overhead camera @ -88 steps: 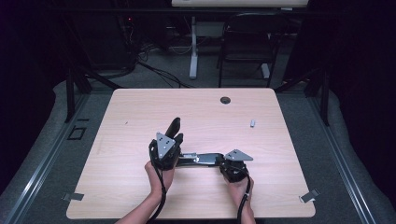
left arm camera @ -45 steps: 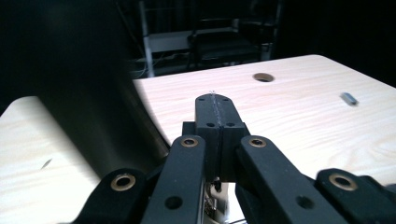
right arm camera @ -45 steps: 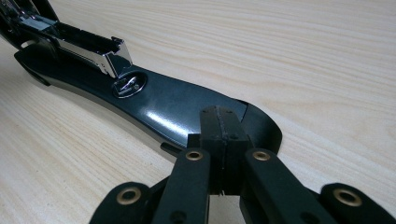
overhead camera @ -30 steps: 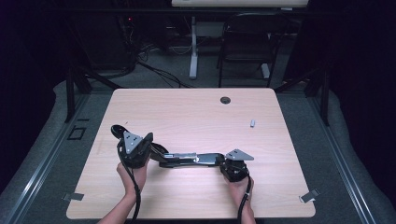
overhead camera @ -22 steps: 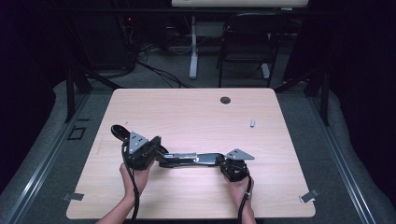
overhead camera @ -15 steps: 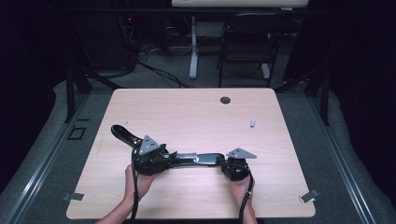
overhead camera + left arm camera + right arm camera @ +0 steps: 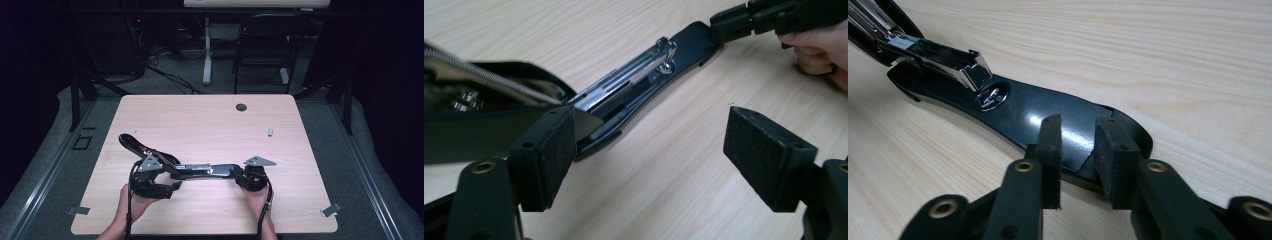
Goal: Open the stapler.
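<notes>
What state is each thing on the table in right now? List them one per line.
Stapler: swung fully open, lying flat, magazine exposed.
Left gripper: jaws wide apart after just opening, nothing between the pads.
Right gripper: jaws just opening, base's front end between them, pads seemingly not pressing.
Small grey piece: lying loose, untouched.

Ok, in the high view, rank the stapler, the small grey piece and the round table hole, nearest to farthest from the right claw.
1. Stapler: at the right claw, its base end between the jaws.
2. Small grey piece: beyond, slightly right.
3. Round table hole: farthest, near the far edge.
</notes>
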`<state>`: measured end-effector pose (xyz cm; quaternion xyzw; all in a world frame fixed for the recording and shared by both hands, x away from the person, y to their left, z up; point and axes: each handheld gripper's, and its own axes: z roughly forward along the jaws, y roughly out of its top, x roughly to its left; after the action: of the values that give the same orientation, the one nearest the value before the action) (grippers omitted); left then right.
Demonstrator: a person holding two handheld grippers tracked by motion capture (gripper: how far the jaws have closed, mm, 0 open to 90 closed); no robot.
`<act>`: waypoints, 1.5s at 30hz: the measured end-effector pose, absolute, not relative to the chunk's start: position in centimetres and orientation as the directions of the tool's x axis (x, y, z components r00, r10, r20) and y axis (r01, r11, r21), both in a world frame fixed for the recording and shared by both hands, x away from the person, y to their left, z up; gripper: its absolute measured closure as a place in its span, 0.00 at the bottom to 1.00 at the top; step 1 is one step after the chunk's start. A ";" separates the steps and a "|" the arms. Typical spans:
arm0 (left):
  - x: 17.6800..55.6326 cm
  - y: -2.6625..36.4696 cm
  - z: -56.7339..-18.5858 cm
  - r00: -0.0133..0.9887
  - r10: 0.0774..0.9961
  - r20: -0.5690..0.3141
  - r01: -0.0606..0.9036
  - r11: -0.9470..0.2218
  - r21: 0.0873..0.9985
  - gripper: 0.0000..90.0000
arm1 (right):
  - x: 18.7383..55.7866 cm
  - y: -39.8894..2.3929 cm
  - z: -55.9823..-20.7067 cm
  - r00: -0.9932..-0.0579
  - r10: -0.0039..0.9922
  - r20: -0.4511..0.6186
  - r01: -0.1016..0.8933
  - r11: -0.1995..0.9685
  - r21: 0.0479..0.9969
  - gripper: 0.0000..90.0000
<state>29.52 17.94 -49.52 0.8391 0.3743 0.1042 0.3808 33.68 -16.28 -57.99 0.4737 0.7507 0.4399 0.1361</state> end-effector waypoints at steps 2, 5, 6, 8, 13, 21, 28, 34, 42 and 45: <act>29.4 18.3 -49.5 0.700 0.706 -0.107 0.553 -0.441 0.707 0.20 | 33.7 -16.2 -57.8 -0.512 0.831 0.220 0.603 0.165 0.781 0.70; 29.4 19.1 -49.4 0.697 0.706 -0.124 0.566 -0.436 0.700 0.17 | 33.8 -16.1 -57.3 -0.502 0.837 0.218 0.612 0.166 0.773 0.61; 29.4 19.2 -49.4 0.695 0.709 -0.121 0.567 -0.436 0.698 0.17 | 33.9 -16.1 -57.1 -0.496 0.841 0.217 0.624 0.171 0.763 0.58; 29.5 19.4 -49.2 0.697 0.708 -0.111 0.567 -0.449 0.691 0.16 | 34.0 -16.1 -56.7 -0.483 0.849 0.216 0.637 0.172 0.751 0.48; 29.5 19.8 -49.3 0.695 0.712 -0.106 0.579 -0.465 0.670 0.12 | 35.0 -16.2 -54.3 -0.463 0.861 0.211 0.687 0.197 0.700 0.34; 29.2 20.6 -49.6 0.698 0.706 -0.118 0.603 -0.490 0.630 0.11 | 37.2 -15.5 -50.0 -0.440 0.876 0.195 0.759 0.247 0.602 0.17; 28.9 21.4 -49.5 0.683 0.720 -0.127 0.626 -0.486 0.610 0.10 | 38.4 -18.1 -48.3 -0.445 0.874 0.195 0.806 0.295 0.513 0.03; 28.8 22.2 -50.0 0.659 0.740 -0.135 0.650 -0.469 0.598 0.10 | 38.6 -21.3 -48.9 -0.426 0.875 0.229 0.826 0.273 0.494 0.01; 29.4 22.9 -50.2 0.644 0.750 -0.150 0.671 -0.459 0.582 0.07 | 40.0 -23.9 -49.3 -0.426 0.878 0.216 0.816 0.270 0.512 0.09; 29.5 23.3 -50.5 0.632 0.759 -0.157 0.685 -0.453 0.571 0.03 | 40.8 -24.6 -49.8 -0.405 0.888 0.217 0.830 0.257 0.495 0.06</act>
<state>29.54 23.26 -50.47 0.8501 0.4244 0.0604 0.3058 40.79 -24.64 -49.79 0.5430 0.7911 0.2766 0.0526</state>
